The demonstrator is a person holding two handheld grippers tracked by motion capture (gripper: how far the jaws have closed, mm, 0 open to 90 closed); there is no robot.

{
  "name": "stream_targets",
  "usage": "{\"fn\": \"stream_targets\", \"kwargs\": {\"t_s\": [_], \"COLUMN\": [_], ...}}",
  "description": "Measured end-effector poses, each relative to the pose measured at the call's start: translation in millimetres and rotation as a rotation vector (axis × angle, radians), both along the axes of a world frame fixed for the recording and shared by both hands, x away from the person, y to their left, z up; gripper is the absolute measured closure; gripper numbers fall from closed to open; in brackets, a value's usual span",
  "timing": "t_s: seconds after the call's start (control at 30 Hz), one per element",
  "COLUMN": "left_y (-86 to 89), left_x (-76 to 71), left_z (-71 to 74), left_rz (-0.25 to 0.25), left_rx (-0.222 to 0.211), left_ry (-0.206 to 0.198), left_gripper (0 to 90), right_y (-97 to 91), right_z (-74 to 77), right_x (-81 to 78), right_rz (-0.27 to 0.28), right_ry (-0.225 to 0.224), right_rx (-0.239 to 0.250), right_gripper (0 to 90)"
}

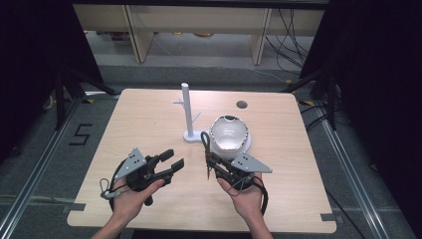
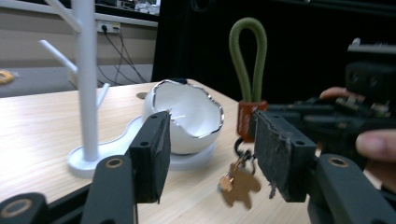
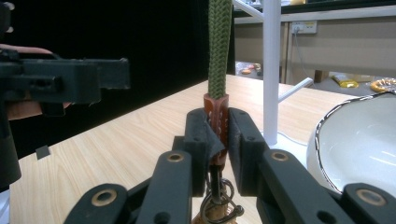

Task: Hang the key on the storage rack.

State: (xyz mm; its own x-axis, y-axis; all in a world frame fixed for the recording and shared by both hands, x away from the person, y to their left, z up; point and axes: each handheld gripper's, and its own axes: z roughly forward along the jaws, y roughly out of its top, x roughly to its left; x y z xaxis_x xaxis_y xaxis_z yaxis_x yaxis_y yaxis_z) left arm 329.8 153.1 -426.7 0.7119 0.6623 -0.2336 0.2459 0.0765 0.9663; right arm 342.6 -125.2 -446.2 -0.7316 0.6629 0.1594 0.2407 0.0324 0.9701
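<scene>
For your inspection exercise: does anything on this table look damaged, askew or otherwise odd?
Yes: the pad on one finger of the left gripper is frayed, a torn flap hanging off its lower edge. The white bowl has a jagged eggshell rim, seemingly by design.

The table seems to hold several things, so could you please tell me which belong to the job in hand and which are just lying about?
In the job:
- keychain with a green loop, clamped at its brown collar by the right tongs
- left tongs, open, facing it
- probably the white peg stand, a likely hanger

Lying about:
- eggshell-shaped white bowl
- shelving beyond the table
</scene>
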Motion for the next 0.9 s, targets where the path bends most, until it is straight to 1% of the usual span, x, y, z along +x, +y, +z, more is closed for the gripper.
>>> {"fn": "stream_targets", "kwargs": {"t_s": [0.03,0.07,0.1,0.17,0.2,0.23,0.27,0.4,0.43,0.47,0.5,0.53,0.57,0.6,0.63,0.7,0.73,0.77,0.8,0.83,0.87,0.9], "left_y": [-2.0,-3.5,-5.5,-8.9,-10.4,-12.4,-13.9,-20.4,-21.8,-22.6,-25.0,-26.8,-29.0,-30.3,-31.8,-34.4,-35.9,-36.7,-37.7,-38.2,-38.6,-39.1], "left_x": [1.2,2.2,4.1,6.9,7.9,8.9,9.8,12.3,12.9,13.1,13.6,13.9,14.6,15.2,15.9,17.4,18.4,19.2,19.9,20.2,20.9,21.3], "left_z": [2.0,2.9,4.0,5.3,6.0,6.6,7.2,9.2,9.5,9.8,10.0,10.2,10.3,10.2,10.0,9.8,9.7,9.6,9.6,9.6,9.5,9.4], "left_rz": [0.003,0.005,0.003,0.000,-0.001,-0.003,-0.006,-0.017,-0.023,-0.025,-0.028,-0.030,-0.035,-0.037,-0.042,-0.046,-0.047,-0.048,-0.047,-0.047,-0.048,-0.046], "left_rx": [0.006,0.005,0.005,0.001,0.006,0.005,0.009,0.013,0.013,0.018,0.012,0.011,0.013,0.014,0.016,0.019,0.017,0.016,0.011,0.013,0.015,0.013], "left_ry": [0.004,0.003,0.002,0.005,0.005,0.005,0.006,0.009,0.010,0.010,0.013,0.015,0.016,0.017,0.020,0.025,0.029,0.031,0.033,0.037,0.037,0.038], "left_gripper": [46.4,46.4,46.9,47.1,47.3,47.4,47.4,47.6,48.2,48.2,48.6,49.2,49.8,50.6,51.0,52.2,52.7,53.3,53.8,54.4,55.4,56.0], "right_y": [0.6,0.6,1.5,1.6,2.3,3.4,4.3,6.5,7.3,7.3,7.4,9.7,10.4,9.9,11.4,13.1,12.8,14.0,14.7,15.1,15.6,15.5], "right_z": [-0.5,-0.5,-0.9,-0.8,-1.4,-1.9,-2.0,-2.0,-1.7,-1.7,-1.7,-2.2,-2.0,-2.4,-2.7,-3.6,-3.4,-4.2,-4.3,-3.6,-3.8,-3.9], "right_x": [0.8,0.8,1.8,1.3,2.2,1.9,1.3,1.5,2.0,2.0,2.1,1.0,-1.2,1.3,0.2,0.7,0.9,1.8,1.9,0.8,0.6,0.9], "right_rz": [-0.002,-0.002,0.010,0.001,0.009,0.011,0.012,0.016,0.013,0.013,0.010,0.015,0.005,0.017,0.017,0.021,0.015,0.019,0.020,0.027,0.027,0.022], "right_ry": [-0.010,-0.010,-0.016,-0.023,-0.032,-0.019,-0.018,-0.014,-0.034,-0.034,-0.036,-0.017,0.000,-0.031,-0.012,-0.019,-0.036,-0.042,-0.046,-0.036,-0.036,-0.050], "right_rx": [-0.001,-0.001,-0.010,-0.008,-0.007,-0.003,0.003,-0.002,-0.015,-0.015,-0.022,-0.005,-0.008,-0.029,-0.018,-0.017,-0.035,-0.033,-0.031,-0.028,-0.027,-0.035], "right_gripper": [79.3,79.3,79.3,79.3,79.3,79.3,79.3,79.3,79.3,79.3,79.3,79.3,79.3,79.3,79.3,79.3,79.3,79.3,79.3,79.3,79.3,79.3]}}
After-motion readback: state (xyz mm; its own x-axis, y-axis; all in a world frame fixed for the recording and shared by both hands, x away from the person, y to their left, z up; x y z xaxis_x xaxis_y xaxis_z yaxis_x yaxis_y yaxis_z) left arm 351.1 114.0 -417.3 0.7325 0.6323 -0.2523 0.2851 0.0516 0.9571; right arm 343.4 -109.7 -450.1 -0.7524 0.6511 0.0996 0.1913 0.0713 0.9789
